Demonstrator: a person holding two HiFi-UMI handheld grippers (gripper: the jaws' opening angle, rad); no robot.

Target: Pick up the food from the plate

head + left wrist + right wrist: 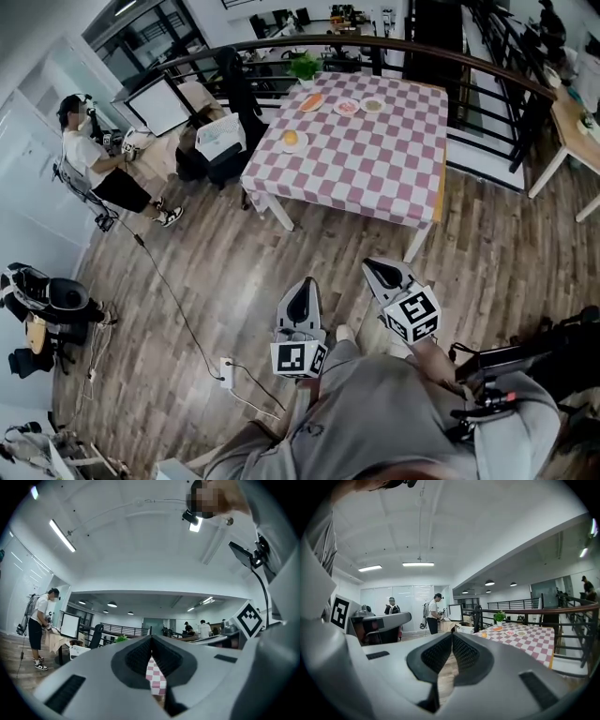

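A table with a pink-and-white checked cloth point(375, 159) stands well ahead of me. Near its left edge a white plate holds a round orange food point(292, 139). Three more plates of food point(345, 106) line its far edge, by a green potted plant point(305, 67). My left gripper point(303, 283) and right gripper point(373, 268) hover side by side above the wooden floor, far short of the table. Both are shut and hold nothing. In the right gripper view the table point(529, 639) and plates point(509, 632) lie to the right of the shut right gripper point(452, 635). The left gripper point(151, 639) points towards the cloth point(156, 679).
A person point(92, 157) stands at the left by a whiteboard point(161, 105) and a cluttered desk. A black chair point(234, 89) is at the table's left. A dark railing point(487, 70) curves behind the table. A cable and a power strip point(226, 372) lie on the floor.
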